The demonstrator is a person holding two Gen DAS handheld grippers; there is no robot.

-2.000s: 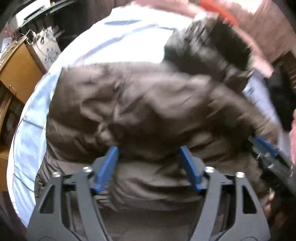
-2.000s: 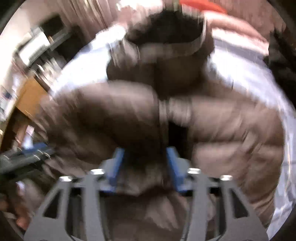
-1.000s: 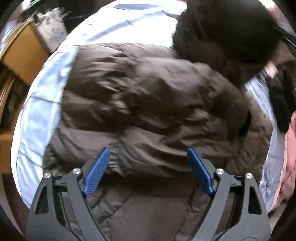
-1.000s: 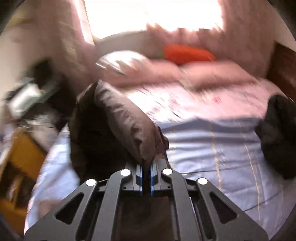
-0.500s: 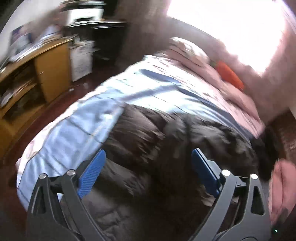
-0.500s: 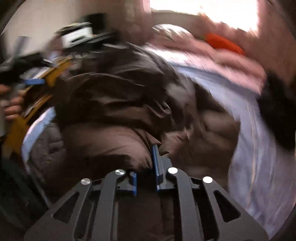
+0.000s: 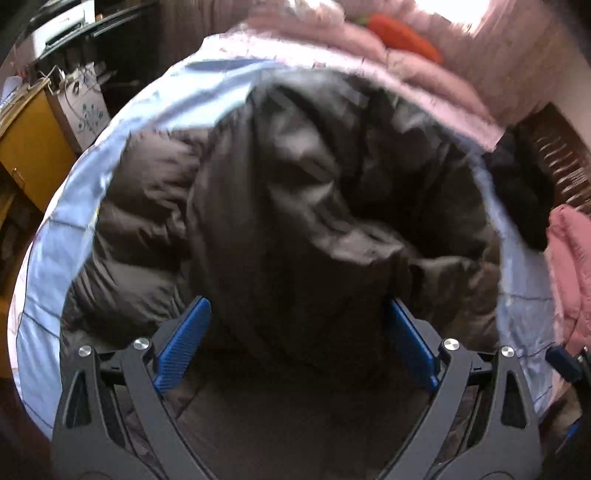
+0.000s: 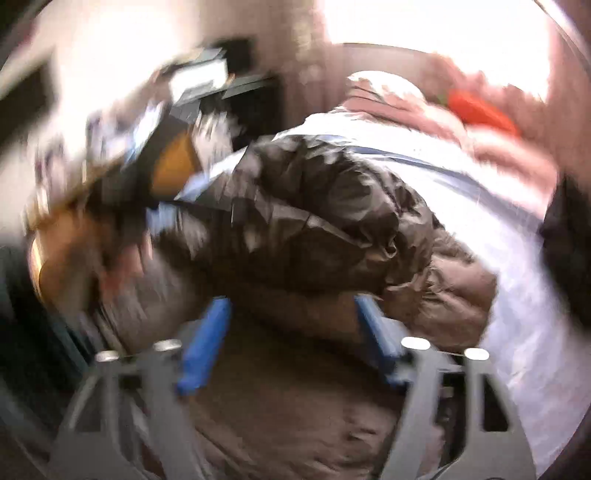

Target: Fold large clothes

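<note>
A large dark brown puffer jacket lies bunched on a light blue bed sheet. One part is folded over the rest. My left gripper is open, its blue pads wide apart just above the jacket's near edge. In the right wrist view, which is blurred, the jacket lies heaped, and my right gripper is open over its near part, holding nothing. The tip of the right gripper shows at the right edge of the left wrist view.
Pink bedding and an orange pillow lie at the head of the bed. A black garment and a pink one lie at the right. A yellow cabinet and a printed bag stand at the left.
My right gripper held a flap of the jacket, carried it over and let go; its jaws are now wide apart. My left gripper stayed open and dipped back toward the jacket.
</note>
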